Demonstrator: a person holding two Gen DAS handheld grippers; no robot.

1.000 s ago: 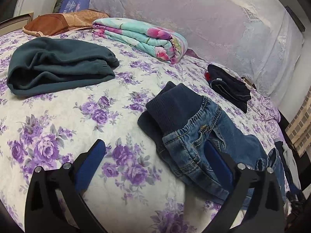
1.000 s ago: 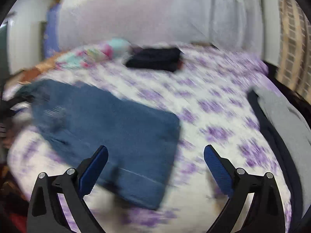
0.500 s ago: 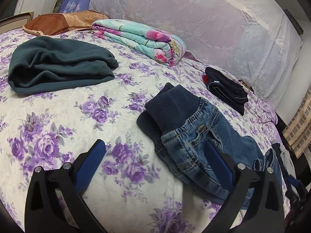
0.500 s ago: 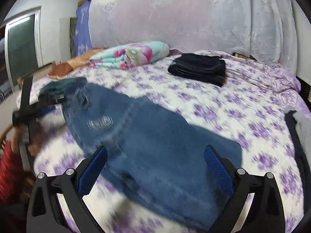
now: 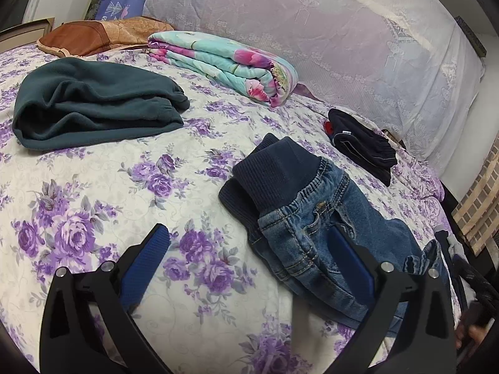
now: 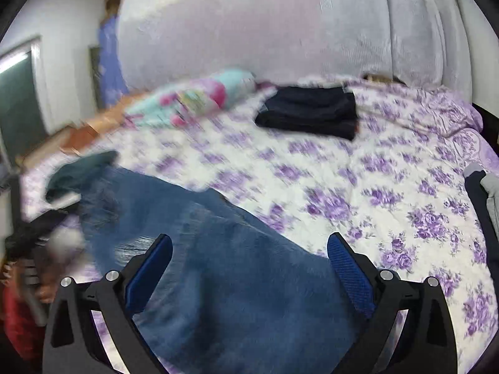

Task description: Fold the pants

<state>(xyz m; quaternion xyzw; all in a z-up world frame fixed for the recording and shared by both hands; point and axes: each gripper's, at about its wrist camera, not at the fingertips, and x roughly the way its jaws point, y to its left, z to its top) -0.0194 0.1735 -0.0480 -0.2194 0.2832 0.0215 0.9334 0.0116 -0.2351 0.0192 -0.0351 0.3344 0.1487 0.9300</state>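
Observation:
Blue denim pants (image 5: 312, 218) with a dark ribbed waistband lie on the purple-flowered bedspread (image 5: 93, 202), the waistband toward the left wrist camera. My left gripper (image 5: 249, 249) is open and empty, its right finger over the denim below the waistband. In the blurred right wrist view the pants (image 6: 218, 265) stretch from the lower middle toward the left. My right gripper (image 6: 249, 258) is open and empty just above the leg end.
Folded dark green pants (image 5: 90, 106) lie at the left, a folded floral quilt (image 5: 224, 62) at the back, folded black pants (image 5: 365, 143) to the right. Lace curtain (image 5: 343, 31) behind. Grey and dark clothing (image 6: 486, 193) lies at the bed's right edge.
My right gripper has swung about over the pants' leg end, the view shifting and blurring. My left gripper has drifted only slightly. Both stay open.

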